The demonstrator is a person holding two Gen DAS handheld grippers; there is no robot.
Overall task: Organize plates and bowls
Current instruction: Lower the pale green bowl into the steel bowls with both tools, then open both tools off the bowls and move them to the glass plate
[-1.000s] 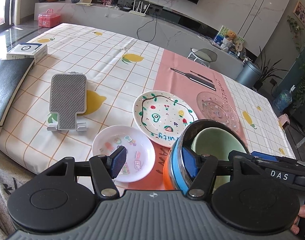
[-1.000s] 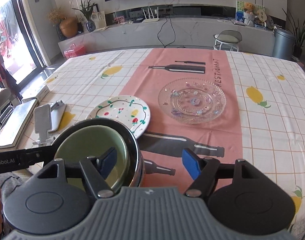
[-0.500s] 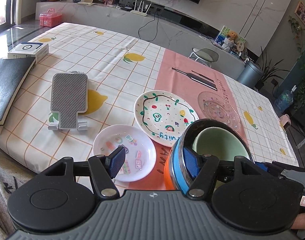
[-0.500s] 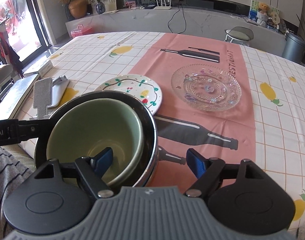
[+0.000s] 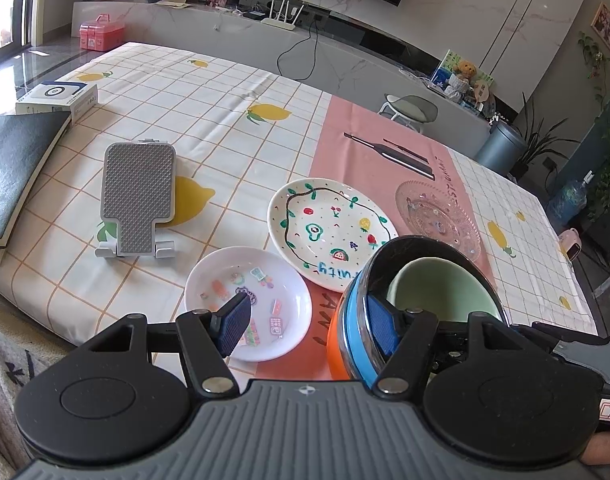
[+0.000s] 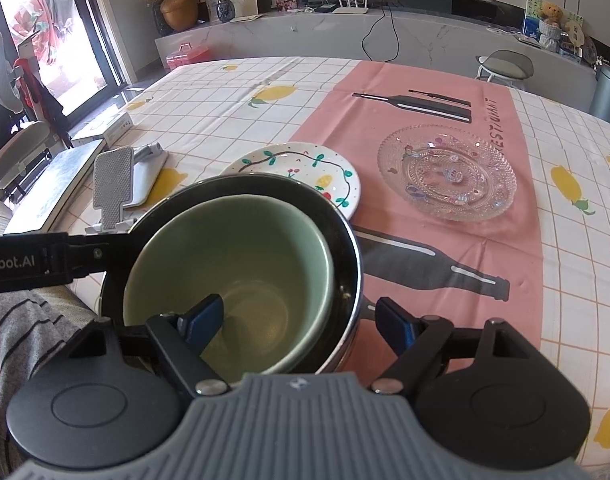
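A pale green bowl (image 6: 233,264) sits nested inside a dark steel bowl (image 6: 345,248) with a blue and orange outside (image 5: 345,332). My right gripper (image 6: 301,322) is open, its jaws straddling the near rims of both bowls, left finger inside the green bowl. My left gripper (image 5: 305,320) is open, its right finger against the steel bowl's outer wall and its left finger over a small white sticker plate (image 5: 249,300). A painted fruit plate (image 5: 329,232) and a clear glass plate (image 6: 447,172) lie beyond.
A grey phone stand (image 5: 137,196) stands left on the lemon-check tablecloth (image 5: 209,120). A dark notebook (image 5: 13,168) and a white box (image 5: 57,96) lie at the far left edge. The table's near edge runs just below the bowls.
My right gripper has moved in over the nested bowls; its left finger now sits deeper inside the green bowl. My left gripper has barely shifted.
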